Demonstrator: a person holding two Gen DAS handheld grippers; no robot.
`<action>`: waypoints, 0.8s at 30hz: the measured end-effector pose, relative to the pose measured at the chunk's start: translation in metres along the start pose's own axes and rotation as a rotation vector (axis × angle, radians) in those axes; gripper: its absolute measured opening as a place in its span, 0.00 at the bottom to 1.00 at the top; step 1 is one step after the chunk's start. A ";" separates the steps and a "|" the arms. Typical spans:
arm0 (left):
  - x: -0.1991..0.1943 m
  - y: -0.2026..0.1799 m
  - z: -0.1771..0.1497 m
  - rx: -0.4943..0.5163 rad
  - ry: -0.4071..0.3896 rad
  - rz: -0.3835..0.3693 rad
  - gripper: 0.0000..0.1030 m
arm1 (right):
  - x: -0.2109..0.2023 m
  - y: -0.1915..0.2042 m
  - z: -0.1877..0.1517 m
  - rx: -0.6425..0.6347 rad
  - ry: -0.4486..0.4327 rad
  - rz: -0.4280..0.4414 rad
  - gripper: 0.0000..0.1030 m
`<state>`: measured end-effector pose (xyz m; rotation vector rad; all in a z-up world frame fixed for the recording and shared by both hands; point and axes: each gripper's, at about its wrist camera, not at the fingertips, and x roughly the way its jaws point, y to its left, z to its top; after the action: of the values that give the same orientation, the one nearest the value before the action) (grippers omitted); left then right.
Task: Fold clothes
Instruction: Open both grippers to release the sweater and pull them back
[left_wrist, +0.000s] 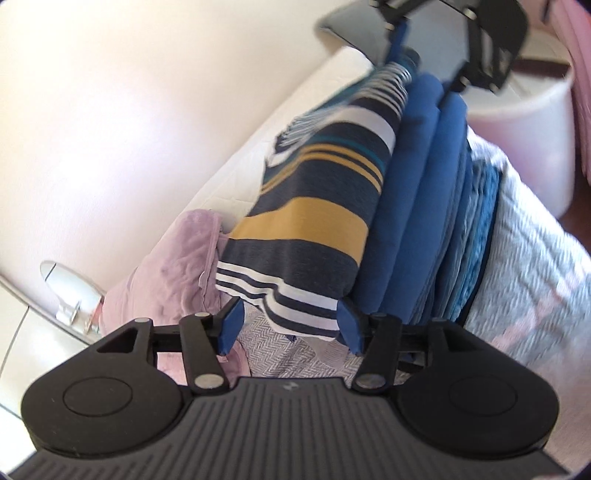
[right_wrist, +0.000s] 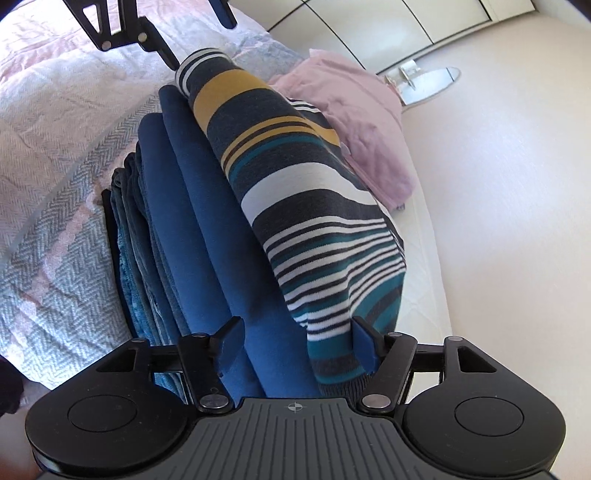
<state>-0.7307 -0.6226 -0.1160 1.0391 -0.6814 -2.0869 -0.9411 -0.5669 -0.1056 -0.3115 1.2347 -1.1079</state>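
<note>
Each hand-held gripper is black. The left hand-held gripper (left_wrist: 290, 326) has a ribbed grey plate in the middle with a round black disc on each side. Black link bars with shiny silver pins lead to two blue fingers (left_wrist: 229, 326). The right hand-held gripper (right_wrist: 295, 345) looks the same, with a small cross mark on its plate.
</note>
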 end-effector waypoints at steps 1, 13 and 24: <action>-0.004 0.002 0.001 -0.020 -0.002 0.001 0.52 | -0.004 0.001 0.000 0.016 0.002 -0.004 0.63; -0.018 -0.003 0.023 -0.388 0.112 -0.016 0.77 | -0.034 -0.007 -0.031 0.592 0.036 0.121 0.70; -0.012 -0.020 0.025 -0.698 0.339 -0.099 0.95 | -0.015 -0.004 -0.067 1.000 0.100 0.321 0.86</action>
<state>-0.7534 -0.5968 -0.1112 0.9777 0.2655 -1.9278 -0.9999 -0.5327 -0.1185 0.6827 0.6518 -1.3183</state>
